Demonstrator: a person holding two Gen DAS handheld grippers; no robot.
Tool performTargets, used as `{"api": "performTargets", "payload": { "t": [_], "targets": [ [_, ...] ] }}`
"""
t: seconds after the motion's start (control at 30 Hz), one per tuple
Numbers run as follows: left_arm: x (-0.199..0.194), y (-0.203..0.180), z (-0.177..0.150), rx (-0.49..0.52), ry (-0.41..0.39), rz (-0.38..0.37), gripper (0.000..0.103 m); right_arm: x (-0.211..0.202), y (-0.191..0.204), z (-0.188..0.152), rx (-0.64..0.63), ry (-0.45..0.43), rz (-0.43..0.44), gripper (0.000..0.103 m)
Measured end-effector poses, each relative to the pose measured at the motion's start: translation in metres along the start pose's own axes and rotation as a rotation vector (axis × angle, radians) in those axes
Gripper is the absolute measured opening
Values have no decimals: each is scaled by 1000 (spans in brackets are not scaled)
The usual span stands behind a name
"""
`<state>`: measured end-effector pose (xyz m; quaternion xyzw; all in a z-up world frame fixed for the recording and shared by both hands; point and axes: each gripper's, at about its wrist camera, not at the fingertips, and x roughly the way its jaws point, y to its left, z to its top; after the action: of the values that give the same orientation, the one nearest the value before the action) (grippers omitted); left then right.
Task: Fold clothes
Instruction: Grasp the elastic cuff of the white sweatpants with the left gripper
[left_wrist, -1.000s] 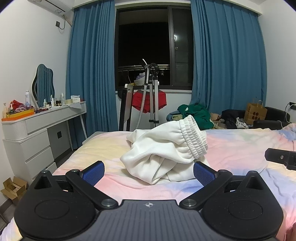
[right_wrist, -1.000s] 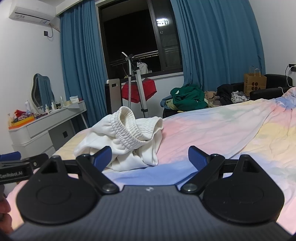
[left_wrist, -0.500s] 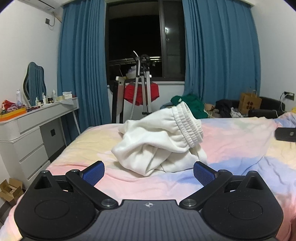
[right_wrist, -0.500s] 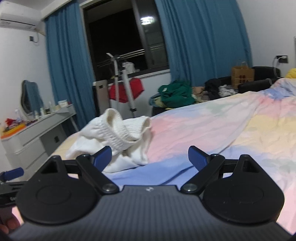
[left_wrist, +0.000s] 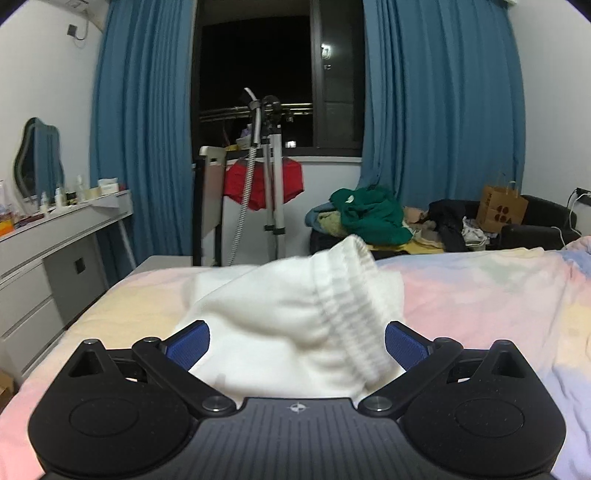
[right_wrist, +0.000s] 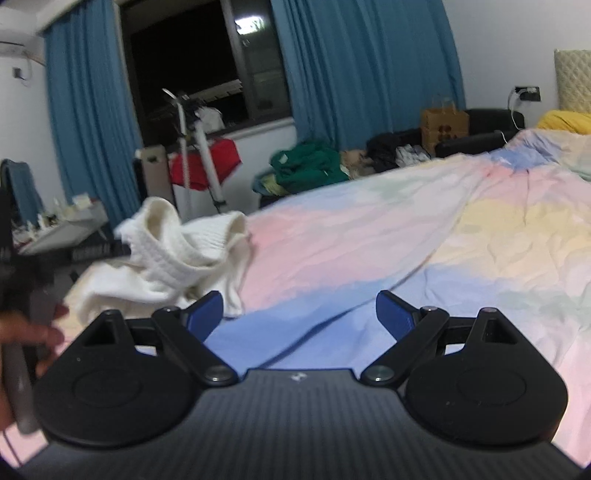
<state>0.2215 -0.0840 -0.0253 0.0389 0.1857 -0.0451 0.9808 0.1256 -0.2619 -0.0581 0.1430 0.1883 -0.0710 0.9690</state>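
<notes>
**Item: white knit garment, crumpled, awaiting fold**

Location: the white garment (left_wrist: 295, 325) lies in a loose heap on the bed (right_wrist: 406, 258), on the pastel bedsheet near the foot end, with a ribbed elastic band (left_wrist: 351, 314) raised at the top of the pile. In the right wrist view the same band (right_wrist: 166, 254) arches up and doubles over itself.

Left gripper (left_wrist: 297, 339): jaws spread wide, nothing held; the heap sits between and just ahead of the blue fingertips (left_wrist: 188, 341), apparently not yet pinched.

Right gripper (right_wrist: 299, 310): jaws spread wide, empty, over bare sheet just to the right of the garment, whose nearest edge lies beside its left fingertip.

Handling, judged: soft, thick, light fabric; limp, no stiffness, will sag and drag from any single hold. Not fragile. Fleece-like surface should grip well against the pads; the sheet beneath may bunch if caught.

Recommended hold: the ribbed band, which is the thickest and most legible edge. Take it at two separated points, one per gripper, and lift to let the body hang straight before laying flat. Avoid pinching the middle of the heap, where several layers would come up together.
</notes>
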Motion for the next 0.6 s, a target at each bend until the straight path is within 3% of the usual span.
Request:
{"api": "performTargets", "payload": {
  "t": [0.27,0.37,0.4,0.5,0.6],
  "targets": [
    [74,-26,20,41,22,78,93,30,-18,-9,78,69,0,91],
    [95,-23,22,15,24,77,80,41,-21,-14,84,92,-5,91],
    [96,-21,23,1,19,71,70,46,-22,-15,80,109,-9,91],
    [89,-20,27,5,-10,70,51,53,-24,-17,98,140,3,91],
    [74,-20,30,30,-36,73,39,49,-25,-16,102,123,9,91]
  ]
}}
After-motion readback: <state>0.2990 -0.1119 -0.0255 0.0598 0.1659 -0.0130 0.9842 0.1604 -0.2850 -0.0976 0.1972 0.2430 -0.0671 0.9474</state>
